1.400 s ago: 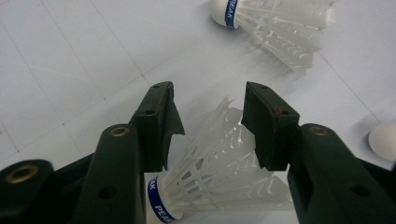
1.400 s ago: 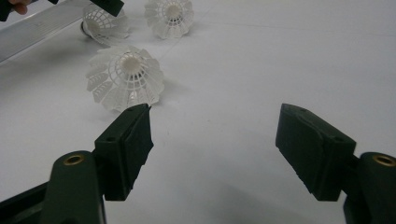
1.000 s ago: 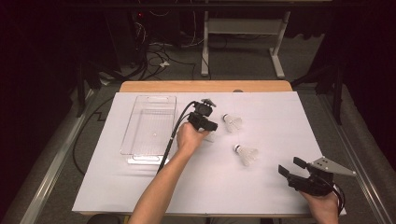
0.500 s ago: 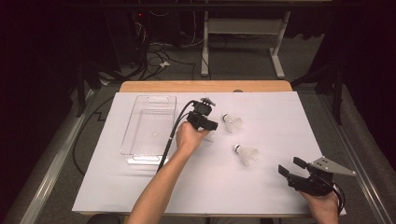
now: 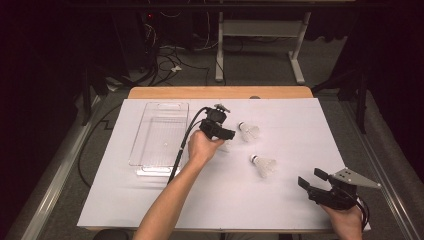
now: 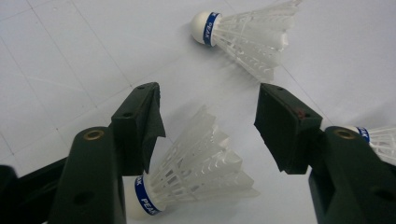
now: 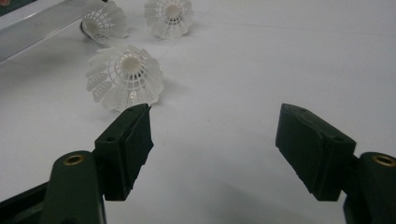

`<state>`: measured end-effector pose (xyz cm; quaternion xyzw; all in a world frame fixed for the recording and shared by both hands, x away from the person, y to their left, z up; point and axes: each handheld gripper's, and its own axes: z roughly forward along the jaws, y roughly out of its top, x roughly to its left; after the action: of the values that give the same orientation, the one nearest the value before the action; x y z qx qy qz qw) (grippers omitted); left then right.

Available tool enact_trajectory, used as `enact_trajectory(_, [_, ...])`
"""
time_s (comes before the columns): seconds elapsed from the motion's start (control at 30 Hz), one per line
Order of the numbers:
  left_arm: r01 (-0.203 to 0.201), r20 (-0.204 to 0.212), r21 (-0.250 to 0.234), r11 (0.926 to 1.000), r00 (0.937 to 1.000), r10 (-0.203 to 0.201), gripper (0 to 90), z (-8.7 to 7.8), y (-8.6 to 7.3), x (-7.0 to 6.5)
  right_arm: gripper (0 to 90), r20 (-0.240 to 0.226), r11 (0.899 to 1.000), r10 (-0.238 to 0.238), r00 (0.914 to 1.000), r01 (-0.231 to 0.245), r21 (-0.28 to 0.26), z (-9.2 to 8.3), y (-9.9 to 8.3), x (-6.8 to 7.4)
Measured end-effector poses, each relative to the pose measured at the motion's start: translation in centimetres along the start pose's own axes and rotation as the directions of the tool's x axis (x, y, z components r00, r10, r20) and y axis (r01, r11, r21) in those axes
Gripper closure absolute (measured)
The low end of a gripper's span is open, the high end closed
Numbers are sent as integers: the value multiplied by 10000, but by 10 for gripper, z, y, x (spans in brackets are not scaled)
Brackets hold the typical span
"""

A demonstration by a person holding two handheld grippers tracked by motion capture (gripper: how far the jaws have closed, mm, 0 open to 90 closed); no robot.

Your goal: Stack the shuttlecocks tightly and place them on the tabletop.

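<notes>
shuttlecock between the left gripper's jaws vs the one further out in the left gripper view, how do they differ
The near shuttlecock lies between the open jaws of the left gripper, which have just been opening; the far shuttlecock lies clear beyond them. In this view the near one's cork points toward the bottom left corner, the far one's toward the left. Both are white, lie on their sides and have a blue band round the cork.

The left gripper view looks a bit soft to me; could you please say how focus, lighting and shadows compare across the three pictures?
Left gripper view: the near shuttlecock and the left tongs are slightly soft, shadows faint. Right gripper view: the white sheet is evenly lit, the far shuttlecocks blurred. High view: the table is bright, its surroundings nearly black.
</notes>
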<state>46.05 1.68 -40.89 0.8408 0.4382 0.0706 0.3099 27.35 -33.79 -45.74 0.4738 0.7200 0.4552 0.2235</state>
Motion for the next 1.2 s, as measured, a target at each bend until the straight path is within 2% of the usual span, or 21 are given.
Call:
enact_trajectory(0.3, [7, 170, -103, 9999, 9999, -5, 383, -4, -7, 1, 275, 53, 10000, -34, 10000, 33, 27, 1, 0, 0])
enact_trajectory(0.53, [-224, 268, -304, 9993, 9994, 232, 351, -13, -10, -4, 276, 89, 10000, -3, 10000, 3, -3, -1, 0, 0])
enact_trajectory(0.8, [-193, 490, -388, 9991, 9986, 212, 332, -19, -13, -7, 276, 76, 10000, -46, 10000, 46, 24, 0, 0, 0])
enact_trajectory(1.2, [-304, 545, -490, 9983, 9980, 330, 305, -28, -15, -15, 278, 43, 10000, -57, 10000, 57, 47, 0, 0, 0])
